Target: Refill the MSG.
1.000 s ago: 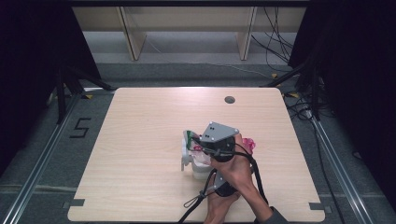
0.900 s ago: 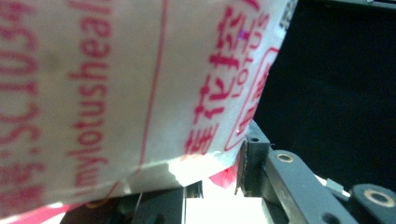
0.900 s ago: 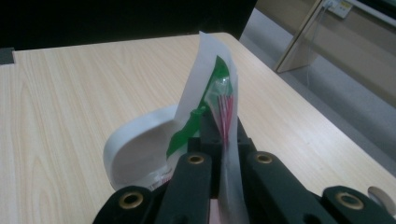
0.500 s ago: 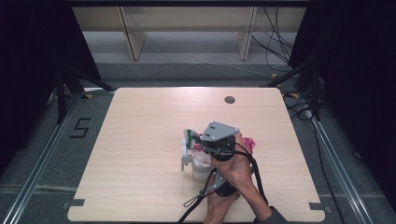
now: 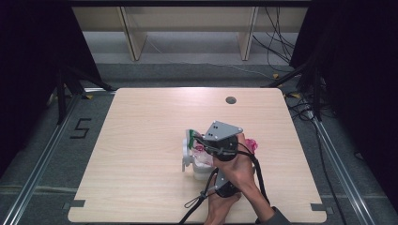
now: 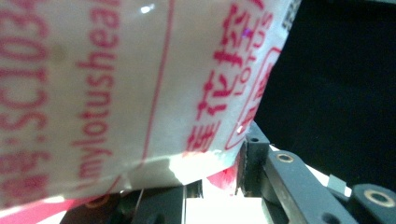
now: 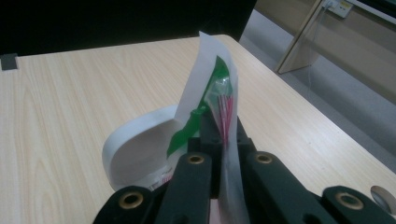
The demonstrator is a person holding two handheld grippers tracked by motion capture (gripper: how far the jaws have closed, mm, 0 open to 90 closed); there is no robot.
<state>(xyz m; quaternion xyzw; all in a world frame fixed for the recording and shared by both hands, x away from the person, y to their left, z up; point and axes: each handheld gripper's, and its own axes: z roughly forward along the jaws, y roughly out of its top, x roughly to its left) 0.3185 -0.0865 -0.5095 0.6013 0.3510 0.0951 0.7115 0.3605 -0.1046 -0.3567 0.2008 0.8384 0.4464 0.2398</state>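
Near the front edge of the light wooden table (image 5: 141,140), a little right of the middle, I have both grippers working on one thing: a soft white plastic packet with red printed letters (image 6: 140,84) and a green strip at its top (image 7: 219,74). The right gripper (image 7: 223,126) has its black jaws closed flat on the upper edge of this packet, so the thin film stands upright between them like a sheet of paper. The left gripper (image 5: 225,185) is lower and nearer to me. In the left gripper view the packet wall lies directly in front of the camera and one black jaw touches its lower corner, so I judge these jaws are set narrow around the body of the packet, but I cannot see both pads clearly. Just beside the packet on its left stands a white rounded plastic container (image 7: 135,154), and some pink wrapping (image 5: 251,144) lies on the right of my hands. I think the packet is light and very flexible; the film is smooth and may slip, and it can tear or wrinkle if I pull strongly. The best place to hold is the sealed flat edge at the top, where the film is doubled, while the other gripper supports the body gently without crushing the contents.
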